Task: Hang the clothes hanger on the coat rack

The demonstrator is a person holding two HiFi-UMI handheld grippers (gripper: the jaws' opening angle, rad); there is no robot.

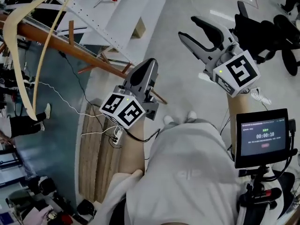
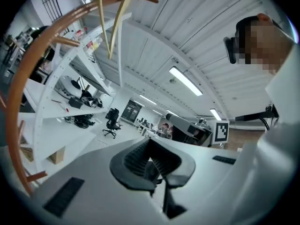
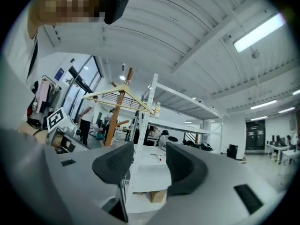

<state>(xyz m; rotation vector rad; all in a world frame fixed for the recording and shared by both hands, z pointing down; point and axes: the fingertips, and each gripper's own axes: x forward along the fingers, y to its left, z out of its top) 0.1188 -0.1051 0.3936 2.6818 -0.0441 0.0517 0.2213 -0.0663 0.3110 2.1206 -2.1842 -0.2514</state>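
The pale wooden clothes hanger (image 1: pixel 35 3) hangs at the upper left of the head view, on a peg of the brown wooden coat rack (image 1: pixel 70 45). In the left gripper view the hanger (image 2: pixel 112 22) dangles overhead from the rack's pole (image 2: pixel 28 78). My left gripper (image 1: pixel 146 68) is shut on nothing and sits to the right of the rack pole; its jaws meet in its own view (image 2: pixel 152 165). My right gripper (image 1: pixel 187 28) stands open and empty, farther right. From it the hanger (image 3: pixel 119 97) and the rack (image 3: pixel 119 114) show in the distance.
A white metal shelf unit (image 1: pixel 117 13) stands behind the rack. The rack's wooden base board (image 1: pixel 98 158) lies on the floor with a power strip and cables (image 1: pixel 117 136). A small timer screen (image 1: pixel 262 137) is at the right. Black office chairs (image 1: pixel 276 36) are at the far right.
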